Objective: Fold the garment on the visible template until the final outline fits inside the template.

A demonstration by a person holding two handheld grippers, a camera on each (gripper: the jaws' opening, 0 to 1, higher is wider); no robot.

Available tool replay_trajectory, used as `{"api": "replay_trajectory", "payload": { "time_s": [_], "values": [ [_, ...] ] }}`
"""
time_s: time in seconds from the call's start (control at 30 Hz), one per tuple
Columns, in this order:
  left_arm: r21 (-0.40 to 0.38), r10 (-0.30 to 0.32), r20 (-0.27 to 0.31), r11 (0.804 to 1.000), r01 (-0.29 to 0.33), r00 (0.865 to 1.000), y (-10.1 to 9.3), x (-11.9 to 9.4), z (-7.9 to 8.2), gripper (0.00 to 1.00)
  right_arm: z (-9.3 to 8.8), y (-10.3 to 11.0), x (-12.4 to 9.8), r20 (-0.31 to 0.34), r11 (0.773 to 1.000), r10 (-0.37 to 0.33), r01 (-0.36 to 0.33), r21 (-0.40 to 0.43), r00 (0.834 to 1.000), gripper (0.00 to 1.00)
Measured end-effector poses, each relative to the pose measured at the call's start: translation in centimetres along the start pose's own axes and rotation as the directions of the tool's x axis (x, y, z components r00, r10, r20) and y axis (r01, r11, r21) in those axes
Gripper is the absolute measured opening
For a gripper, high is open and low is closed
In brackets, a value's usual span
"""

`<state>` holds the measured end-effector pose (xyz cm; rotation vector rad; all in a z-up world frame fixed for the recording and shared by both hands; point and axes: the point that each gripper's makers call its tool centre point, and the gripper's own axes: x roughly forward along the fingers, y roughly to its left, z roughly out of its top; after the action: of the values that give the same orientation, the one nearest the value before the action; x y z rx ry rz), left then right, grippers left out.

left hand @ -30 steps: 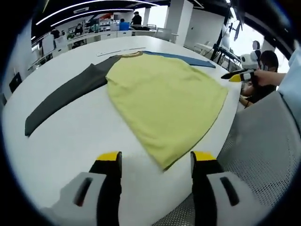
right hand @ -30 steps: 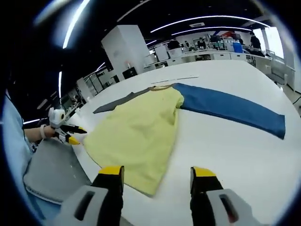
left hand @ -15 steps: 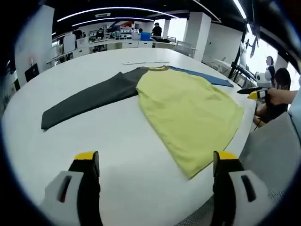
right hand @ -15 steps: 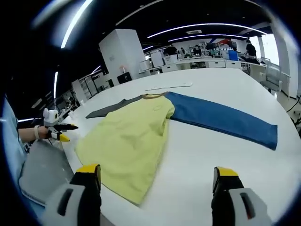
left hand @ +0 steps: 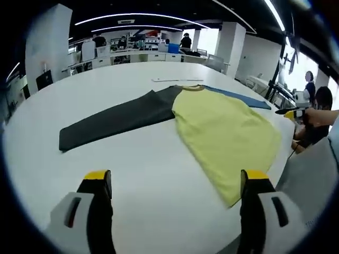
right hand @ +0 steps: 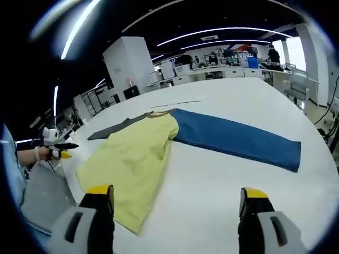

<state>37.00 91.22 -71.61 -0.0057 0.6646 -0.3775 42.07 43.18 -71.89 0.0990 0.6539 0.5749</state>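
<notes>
Left gripper view: the left gripper point(left hand: 175, 182) hangs over the white table point(left hand: 132, 174) with its jaws wide apart and empty, and beyond it the shirt point(left hand: 222, 132) lies flat, yellow body near the table edge, dark grey sleeve point(left hand: 114, 119) stretched leftward. In the right gripper view the right gripper point(right hand: 177, 198) likewise has its jaws spread on nothing, with the shirt's blue sleeve point(right hand: 238, 140) reaching right across the table.

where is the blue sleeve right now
In the right gripper view the blue sleeve lies flat on the white table, stretching right from the yellow body, ahead of the open right tongs.
</notes>
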Motion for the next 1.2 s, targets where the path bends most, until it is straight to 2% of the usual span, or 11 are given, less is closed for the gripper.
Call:
{"api": "replay_trajectory", "payload": {
  "time_s": [0.13, 0.33, 0.37, 0.47, 0.57, 0.6, 0.67, 0.77, 0.97, 1.13, 1.2],
  "values": [
    [-0.039, 0.0, 0.032, 0.999, 0.001, 0.999, 0.4, 0.0, 0.9, 0.98, 0.8, -1.9, -0.2, 0.021, 0.999, -0.033, 0.033, 0.019, 0.999, 0.98],
    [-0.017, 0.006, 0.05, 1.0, -0.005, 0.999, 0.9, 0.1, 2.1, 0.97, 1.7, -5.0, -0.3, 0.049, 0.993, -0.1, 0.097, 0.06, 0.994, 0.92],
    [-0.018, 0.006, 0.056, 1.0, -0.005, 0.998, 1.0, 0.0, 2.4, 0.96, 1.9, -5.7, -0.4, 0.061, 0.991, -0.114, 0.109, 0.079, 0.992, 0.9],
    [-0.044, 0.014, 0.08, 0.999, -0.01, 0.997, 1.6, 0.0, 2.8, 0.96, 2.8, -6.9, -0.7, 0.145, 0.967, -0.14, 0.104, 0.234, 0.98, 0.87],
    [-0.072, 0.025, 0.092, 0.997, -0.019, 0.995, 1.9, -0.1, 2.8, 0.95, 2.9, -9.0, -1.2, 0.162, 0.955, -0.215, 0.172, 0.241, 0.963, 0.82],
    [-0.074, 0.027, 0.096, 0.997, -0.02, 0.995, 1.9, -0.2, 2.8, 0.94, 2.4, -9.6, -1.3, 0.133, 0.943, -0.234, 0.191, 0.271, 0.963, 0.8],
    [-0.073, 0.035, 0.088, 0.997, -0.028, 0.995, 2.1, -0.3, 2.6, 0.93, 2.8, -10.3, -1.5, 0.16, 0.942, -0.244, 0.195, 0.273, 0.956, 0.81],
    [-0.093, 0.05, 0.099, 0.995, -0.041, 0.994, 2.9, -0.7, 2.8, 0.94, 2.7, -11.8, -1.8, 0.154, 0.92, -0.288, 0.229, 0.318, 0.945, 0.77],
    [-0.113, 0.069, 0.103, 0.992, -0.057, 0.992, 3.7, -0.9, 2.9, 0.95, 2.8, -12.9, -1.5, 0.166, 0.889, -0.309, 0.222, 0.4, 0.937, 0.75],
    [-0.12, 0.074, 0.097, 0.991, -0.062, 0.993, 3.9, -1.0, 2.8, 0.93, 2.3, -13.5, -1.5, 0.14, 0.879, -0.35, 0.272, 0.393, 0.926, 0.73],
    [-0.119, 0.072, 0.096, 0.991, -0.06, 0.993, 3.8, -0.9, 2.6, 0.92, 2.5, -13.9, -1.7, 0.15, 0.865, -0.375, 0.288, 0.411, 0.915, 0.71]
  ]
}}
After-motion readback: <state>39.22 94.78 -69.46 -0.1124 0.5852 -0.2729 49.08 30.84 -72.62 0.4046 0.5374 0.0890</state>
